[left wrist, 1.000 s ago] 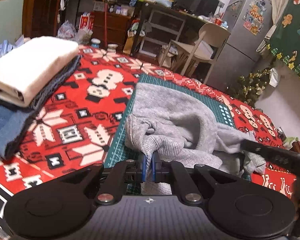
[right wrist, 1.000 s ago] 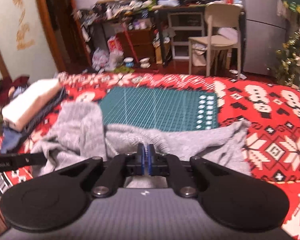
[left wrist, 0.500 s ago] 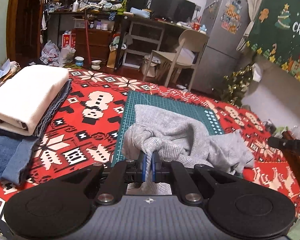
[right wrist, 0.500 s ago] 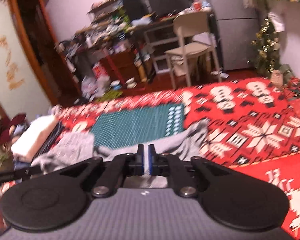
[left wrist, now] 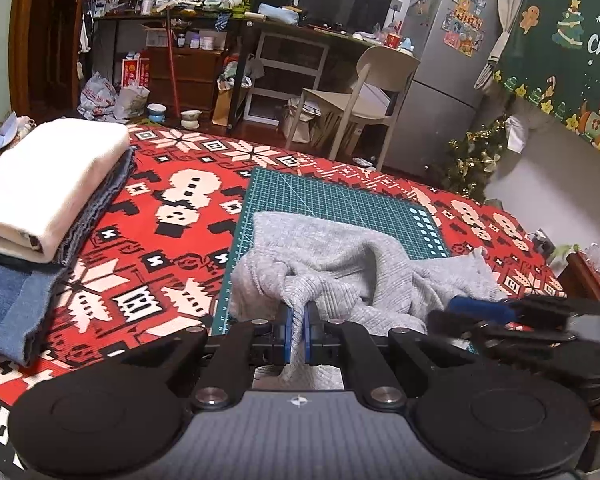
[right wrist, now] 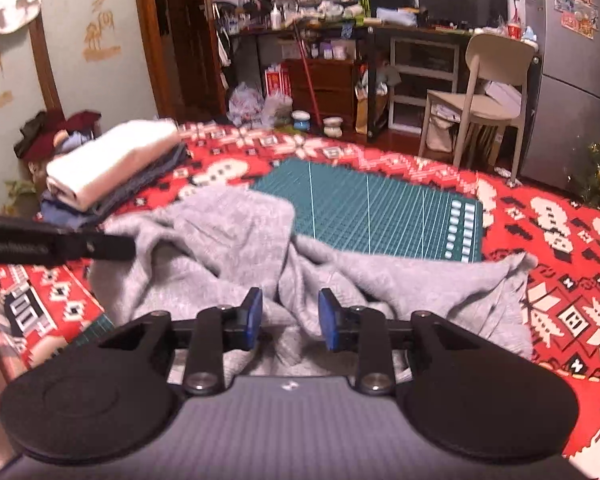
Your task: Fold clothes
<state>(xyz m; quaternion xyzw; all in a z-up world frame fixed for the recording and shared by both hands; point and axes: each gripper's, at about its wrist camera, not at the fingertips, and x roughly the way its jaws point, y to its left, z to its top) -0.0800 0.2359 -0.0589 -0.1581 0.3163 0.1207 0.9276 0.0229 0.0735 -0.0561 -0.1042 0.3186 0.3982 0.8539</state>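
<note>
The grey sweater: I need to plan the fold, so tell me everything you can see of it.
The grey sweater is a soft ribbed knit, crumpled and unfolded, lying partly on the green cutting mat and partly on the red patterned blanket. The left gripper is shut on a bunched fold near its edge; the right gripper stands open over it.

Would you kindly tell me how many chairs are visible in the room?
1. The beige chair stands beyond the red patterned blanket, between the cluttered desk and the fridge. Others may be hidden.
</note>
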